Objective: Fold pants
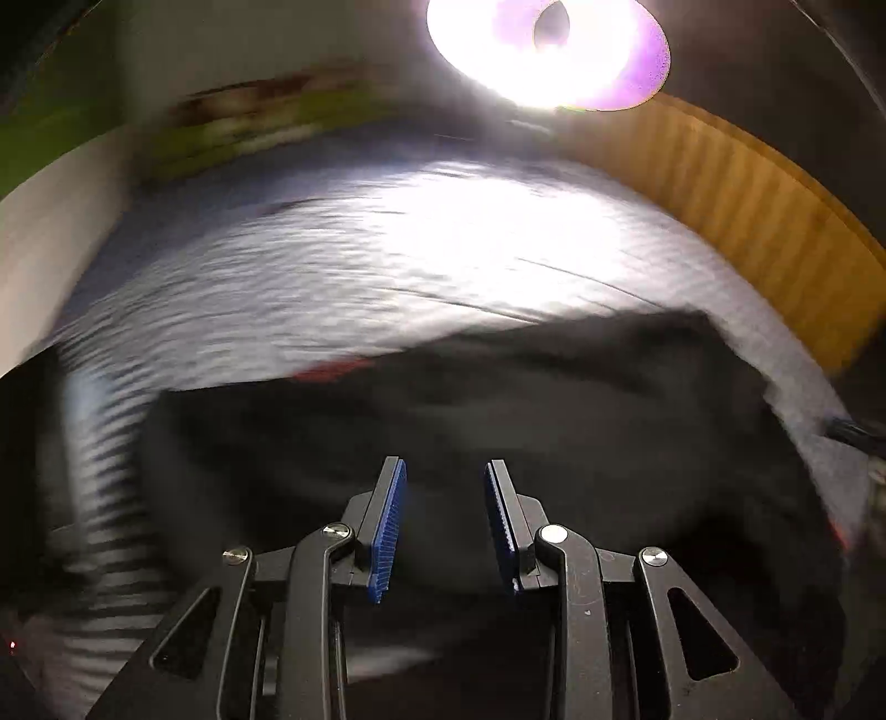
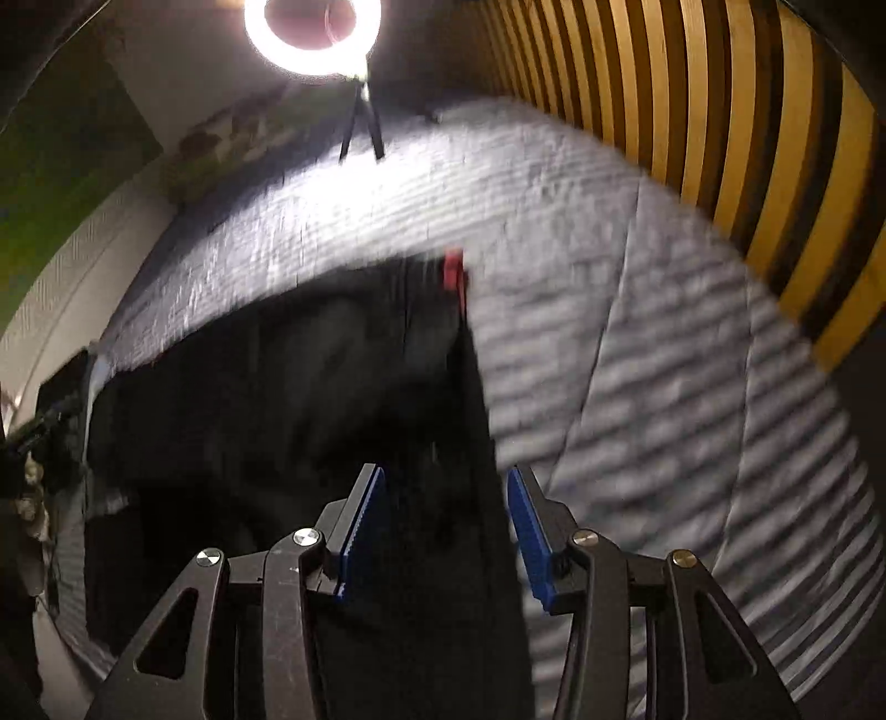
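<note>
Black pants lie spread on a grey ribbed bedcover, with a small red tag at their far edge. The picture is smeared by motion. My left gripper hovers over the dark cloth, its blue pads apart with nothing between them. In the right wrist view the pants fill the left and middle, and the red tag sits at their top right corner. My right gripper is open above the pants' right edge and grips nothing.
A bright ring light on a small tripod stands at the far end of the bedcover. A wall of yellow wooden slats runs along the right side. A pale wall borders the left.
</note>
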The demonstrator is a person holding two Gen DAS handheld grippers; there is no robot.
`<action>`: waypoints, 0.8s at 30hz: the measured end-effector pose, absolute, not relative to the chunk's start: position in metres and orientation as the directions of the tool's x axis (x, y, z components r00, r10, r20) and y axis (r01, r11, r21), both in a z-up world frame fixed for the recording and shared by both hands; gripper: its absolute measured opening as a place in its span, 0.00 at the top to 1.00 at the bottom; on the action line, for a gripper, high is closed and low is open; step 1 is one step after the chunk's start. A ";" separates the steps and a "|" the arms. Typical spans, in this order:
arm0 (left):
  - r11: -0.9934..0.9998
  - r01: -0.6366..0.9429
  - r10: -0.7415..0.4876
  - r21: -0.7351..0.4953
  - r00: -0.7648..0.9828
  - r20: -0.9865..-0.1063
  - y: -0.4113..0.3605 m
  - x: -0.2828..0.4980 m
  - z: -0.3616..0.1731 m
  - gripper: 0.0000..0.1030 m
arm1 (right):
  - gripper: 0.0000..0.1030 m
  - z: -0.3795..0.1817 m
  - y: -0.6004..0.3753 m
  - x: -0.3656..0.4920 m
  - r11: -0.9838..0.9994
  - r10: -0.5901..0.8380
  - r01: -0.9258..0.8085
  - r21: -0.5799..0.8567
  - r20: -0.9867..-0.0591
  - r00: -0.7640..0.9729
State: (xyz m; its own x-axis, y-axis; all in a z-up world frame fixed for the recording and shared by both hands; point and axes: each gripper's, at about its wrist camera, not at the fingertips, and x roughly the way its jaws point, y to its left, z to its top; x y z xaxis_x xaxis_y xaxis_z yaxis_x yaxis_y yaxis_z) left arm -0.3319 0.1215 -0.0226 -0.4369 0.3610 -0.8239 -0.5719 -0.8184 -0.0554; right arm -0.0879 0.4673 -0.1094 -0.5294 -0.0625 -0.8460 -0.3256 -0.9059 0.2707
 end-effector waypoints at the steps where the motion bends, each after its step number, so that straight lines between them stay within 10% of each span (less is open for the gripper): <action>1: -0.790 -0.608 0.387 -0.073 -0.404 -0.829 0.139 -0.321 -0.026 0.69 | 0.60 -0.118 0.464 -0.085 -0.909 -0.069 -0.320 0.267 -0.853 -0.517; 9: -0.595 -0.801 0.401 -0.067 -0.223 -0.889 0.260 -0.253 -0.099 0.69 | 0.71 -0.151 0.450 -0.080 -0.941 -0.054 -0.267 0.210 -0.868 -0.493; 24: -0.636 -0.760 0.453 -0.136 -0.225 -0.863 0.217 -0.266 -0.102 0.66 | 0.77 -0.152 0.427 -0.100 -0.985 0.063 -0.169 0.020 -0.881 -0.469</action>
